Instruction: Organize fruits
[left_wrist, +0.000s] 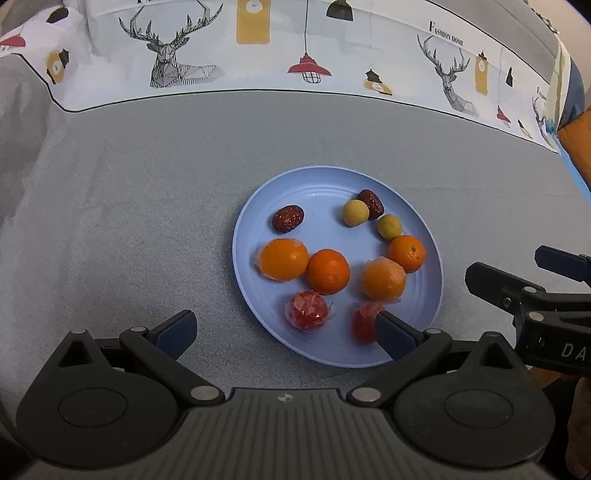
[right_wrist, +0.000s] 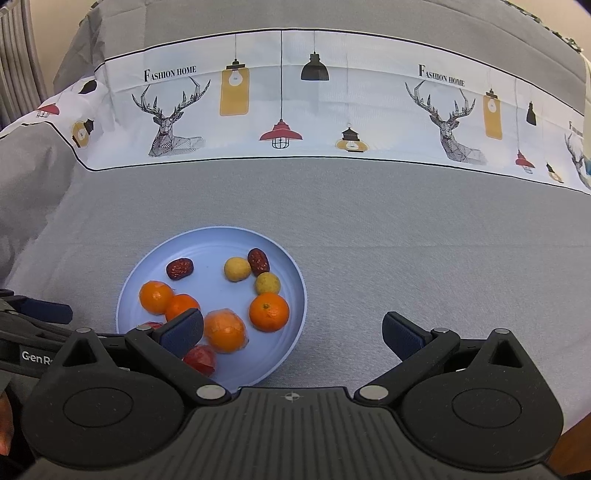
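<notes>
Hovering low over the near rim of the blue plate, the left tool stood with its jaws spread wide and nothing between them; one blue finger pad overlapped the near-right red wrapped fruit in the view, though contact could not be judged. The right tool was likewise spread wide and empty, its left pad over the plate's near edge and its right pad above the bare grey cloth covering the tabletop.

All the fruit lay on the plate. Nearest sat the second red wrapped fruit, just left of the first. Beyond them came three oranges roughly in a row: a wrapped one at left, a bare one touching it, and another wrapped one at right. A smaller orange with a green stem mark touched that last one. Farther back lay two pale yellow round fruits, with a dark red date against the first, and a second date alone at the far left.

Past the plate, the cloth ran to a white band printed with deer and lamps.
</notes>
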